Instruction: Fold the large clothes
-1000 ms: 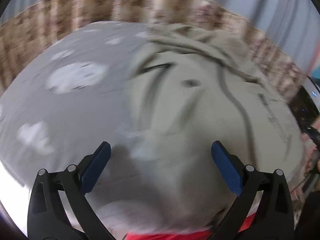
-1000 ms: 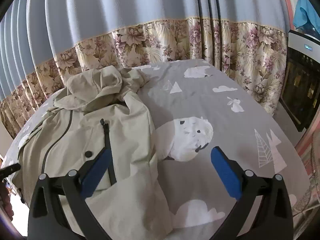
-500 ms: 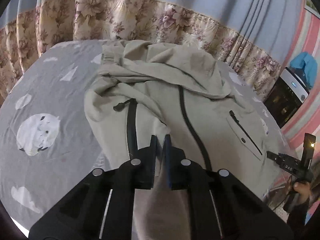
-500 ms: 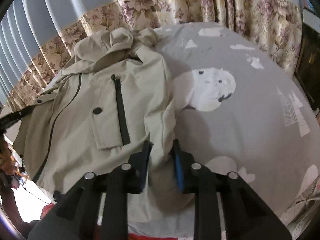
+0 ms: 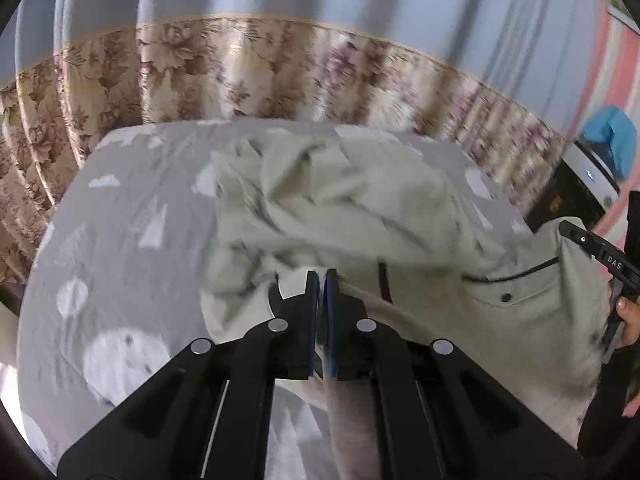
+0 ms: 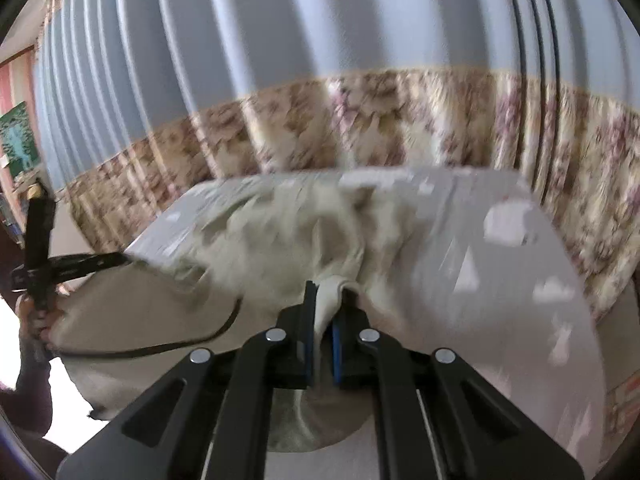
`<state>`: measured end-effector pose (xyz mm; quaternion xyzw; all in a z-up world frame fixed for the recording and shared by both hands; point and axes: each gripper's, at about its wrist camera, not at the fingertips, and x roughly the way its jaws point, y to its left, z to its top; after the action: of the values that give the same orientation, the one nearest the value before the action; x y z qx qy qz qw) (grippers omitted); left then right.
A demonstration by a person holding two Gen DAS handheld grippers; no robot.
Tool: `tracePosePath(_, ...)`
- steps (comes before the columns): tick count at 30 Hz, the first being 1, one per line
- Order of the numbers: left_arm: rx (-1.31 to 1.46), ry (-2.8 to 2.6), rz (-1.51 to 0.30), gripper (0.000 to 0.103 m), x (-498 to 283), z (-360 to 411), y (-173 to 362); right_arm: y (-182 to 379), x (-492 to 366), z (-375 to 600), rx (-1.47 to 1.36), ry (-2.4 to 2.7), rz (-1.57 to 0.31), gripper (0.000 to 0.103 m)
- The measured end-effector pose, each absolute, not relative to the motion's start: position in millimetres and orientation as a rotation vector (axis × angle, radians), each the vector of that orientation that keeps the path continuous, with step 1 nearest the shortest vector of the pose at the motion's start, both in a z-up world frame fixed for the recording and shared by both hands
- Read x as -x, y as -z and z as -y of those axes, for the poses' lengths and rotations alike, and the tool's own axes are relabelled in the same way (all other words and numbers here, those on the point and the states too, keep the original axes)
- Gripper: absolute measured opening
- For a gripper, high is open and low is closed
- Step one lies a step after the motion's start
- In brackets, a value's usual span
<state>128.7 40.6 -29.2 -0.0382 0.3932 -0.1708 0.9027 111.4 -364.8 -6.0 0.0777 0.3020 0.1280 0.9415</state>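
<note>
- left gripper (image 5: 322, 280) is pinched tight on the hem of the beige jacket (image 5: 360, 208); fabric bunches right at the blue pads
- right gripper (image 6: 325, 300) clamps another fold of it
- jacket sprawls over the grey patterned sheet (image 5: 120, 240) — near edge lifted; floral curtain (image 6: 360, 128) behind

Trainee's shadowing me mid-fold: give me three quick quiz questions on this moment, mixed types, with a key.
1. True or false: the left gripper is open above the jacket.
2. Multiple choice: what is pinched between the right gripper's fingers? A) the grey bedsheet B) a fold of the beige jacket C) the floral curtain
3. Fill in: the jacket lies on a grey ____ printed with white shapes.

Key:
1. False; it is shut on jacket fabric.
2. B
3. bedsheet
</note>
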Motion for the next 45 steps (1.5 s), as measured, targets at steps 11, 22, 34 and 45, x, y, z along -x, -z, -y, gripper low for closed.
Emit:
tracePosePath(11,0.012,0.088,-0.888,0.0,-298.7,-60.8,46.7,45.3,-321.6,366.0,-0.158,-0.124,-0.889,0.006)
tracePosePath(22,-0.132,-0.005,-0.836,0.084,-227.4,-94.0,64.2,115.2,-384.6,370.3,-0.251,-0.07,-1.154,0.006)
tracePosePath(34,-0.266,0.113,-0.771,0.096,-167.8,-4.0,87.0,60.4,-317.2,401.9,-0.374,-0.152,-0.906,0.044)
tracePosePath(45,-0.129,0.316,-0.91,0.013,-268.6,-21.6,104.3,70.8,-246.2,428.5,-0.332,-0.201,-0.804,0.07)
